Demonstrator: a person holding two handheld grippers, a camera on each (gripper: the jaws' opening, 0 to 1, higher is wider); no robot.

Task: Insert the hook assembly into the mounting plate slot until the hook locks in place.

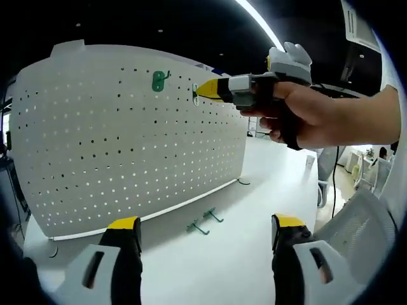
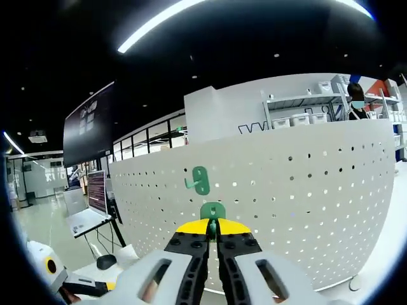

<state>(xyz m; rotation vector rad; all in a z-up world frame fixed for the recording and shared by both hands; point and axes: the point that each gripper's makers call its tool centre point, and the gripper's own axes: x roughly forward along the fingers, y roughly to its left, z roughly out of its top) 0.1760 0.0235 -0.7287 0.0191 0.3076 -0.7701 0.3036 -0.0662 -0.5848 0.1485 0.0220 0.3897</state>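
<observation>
Hook (image 2: pixel 212 210) sits pinched in the right gripper (image 2: pixel 213 236) against the pegboard (image 2: pixel 305 203), near another hung hook (image 2: pixel 200 180), ready to push in; left gripper (image 1: pixel 206 230) waits released

You're in an open-plan office or lab space. Dark ceiling with long strip lights (image 2: pixel 159 22), glass-walled rooms (image 2: pixel 149 140) at the back, a big wall screen (image 2: pixel 89 133), a laptop (image 2: pixel 86 219) on a stand. Shelving with storage bins (image 2: pixel 299 117) behind the white pegboard (image 1: pixel 127 140); a white mesh office chair (image 1: pixel 359 222) beside the white table (image 1: pixel 241 254).
</observation>
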